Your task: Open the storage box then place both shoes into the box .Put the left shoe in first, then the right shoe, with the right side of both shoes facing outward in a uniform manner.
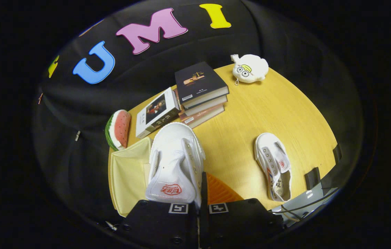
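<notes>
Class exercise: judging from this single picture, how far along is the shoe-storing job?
Done: the pale yellow storage box looks open beneath the gripper, though that is hard to confirm. In hand: the gripper is shut on one white shoe at its heel edge, held above the box, not yet inside. Left: setting this shoe in, then fetching the second shoe, which lies on the wooden table.

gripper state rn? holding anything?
Gripper: closed on the white shoe, pinching its side wall near the heel, held over the pale yellow box.
</notes>
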